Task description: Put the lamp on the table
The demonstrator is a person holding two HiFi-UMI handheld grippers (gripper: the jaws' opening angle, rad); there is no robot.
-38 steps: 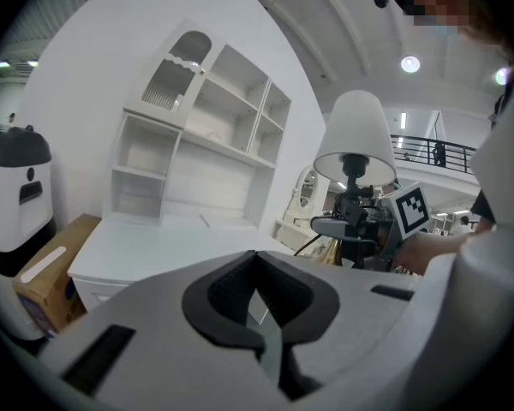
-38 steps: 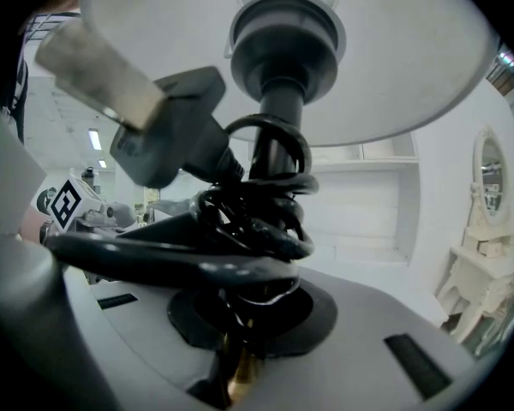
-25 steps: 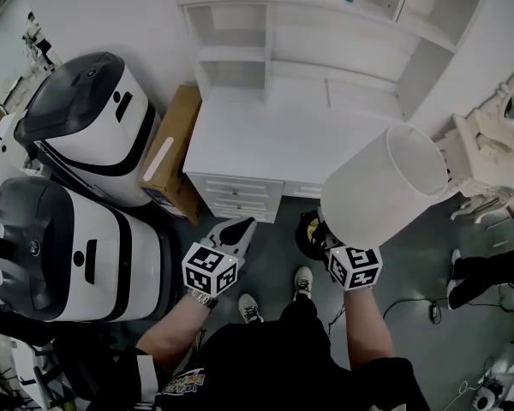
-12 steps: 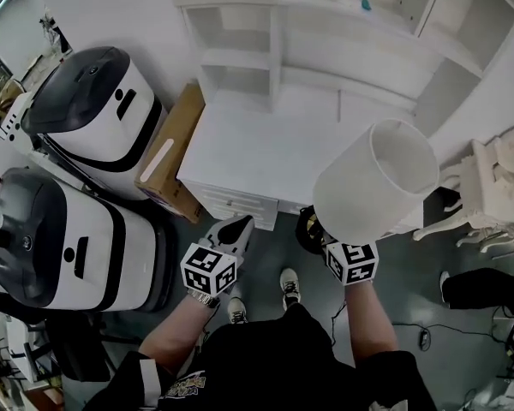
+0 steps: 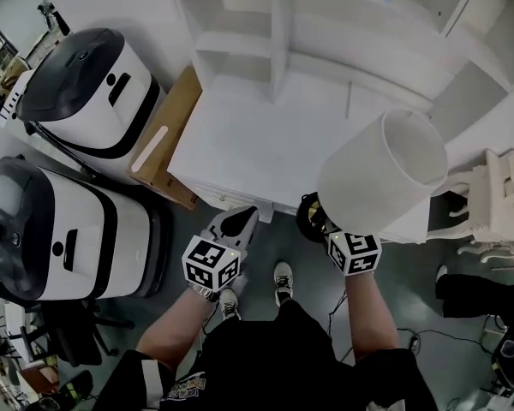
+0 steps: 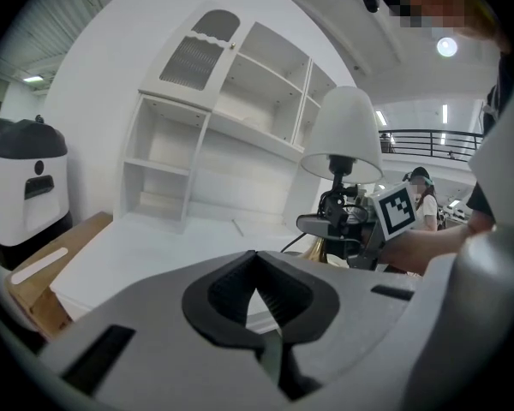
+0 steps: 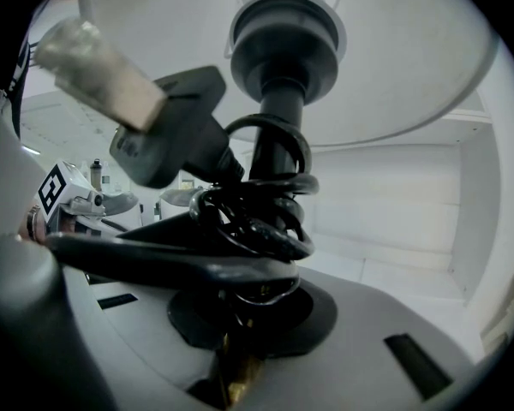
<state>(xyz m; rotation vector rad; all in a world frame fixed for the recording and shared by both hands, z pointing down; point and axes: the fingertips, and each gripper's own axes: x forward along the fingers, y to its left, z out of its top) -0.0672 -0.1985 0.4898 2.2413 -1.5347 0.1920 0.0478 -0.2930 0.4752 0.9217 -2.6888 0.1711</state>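
Observation:
The lamp has a white drum shade and a dark stem wound with black cord, whose plug hangs beside it. My right gripper is shut on the stem low down, above the gold base, and holds the lamp upright over the front right edge of the white table. In the left gripper view the shade shows to the right. My left gripper hovers at the table's front edge, shut with nothing in it.
A white shelf unit stands on the back of the table. Two large white-and-black machines and a cardboard box crowd the left side. A white ornate chair and a person's leg are at the right.
Both grippers and the lamp have come forward toward the table; the shade now hangs over its front right edge. The grip on the stem is unchanged.

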